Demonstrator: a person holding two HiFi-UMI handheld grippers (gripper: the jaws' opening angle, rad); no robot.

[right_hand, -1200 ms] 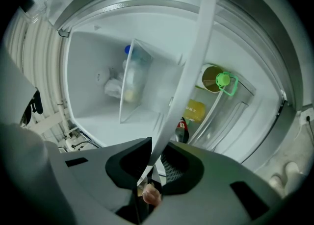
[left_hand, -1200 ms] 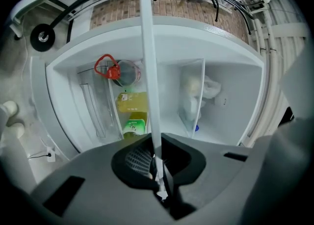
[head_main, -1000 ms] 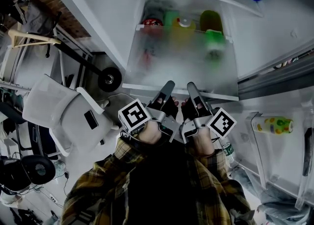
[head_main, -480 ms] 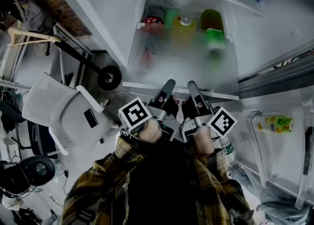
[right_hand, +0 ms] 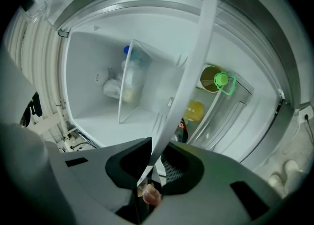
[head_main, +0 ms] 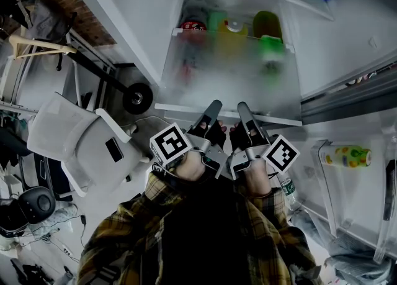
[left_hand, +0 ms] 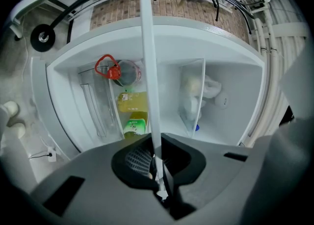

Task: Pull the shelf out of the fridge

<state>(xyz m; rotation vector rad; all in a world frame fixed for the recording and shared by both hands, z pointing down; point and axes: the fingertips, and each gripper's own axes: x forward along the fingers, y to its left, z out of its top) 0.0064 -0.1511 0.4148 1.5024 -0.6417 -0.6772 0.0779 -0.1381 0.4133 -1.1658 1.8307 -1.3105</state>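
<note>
The left gripper [left_hand: 156,164] had its jaws closed on the white front rim of the shelf [left_hand: 147,67], which ran edge-on straight up the left gripper view. The right gripper [right_hand: 149,172] was clamped the same way on that rim. In the head view the two sat just beside each other near the middle of the shelf's front edge, well in from both front corners. The shelf lay inside the open fridge [head_main: 335,48] with its frosted panel reaching back toward a red-topped can [head_main: 192,28], a yellow bottle [head_main: 232,29] and a green container [head_main: 268,29] at the far edge. It looked like a stiff, thin pane, probably brittle and slick on its faces, so the moulded rim seemed the safest hold. With both grips so close together it would likely twist or bind unless drawn out evenly. Whether the drinks stood on it or below it was hard to judge through the frosting, which matters for its weight. The side rails, the back edge and any stops were hidden, and a pinkish spot under the right jaws could not be made out.
</note>
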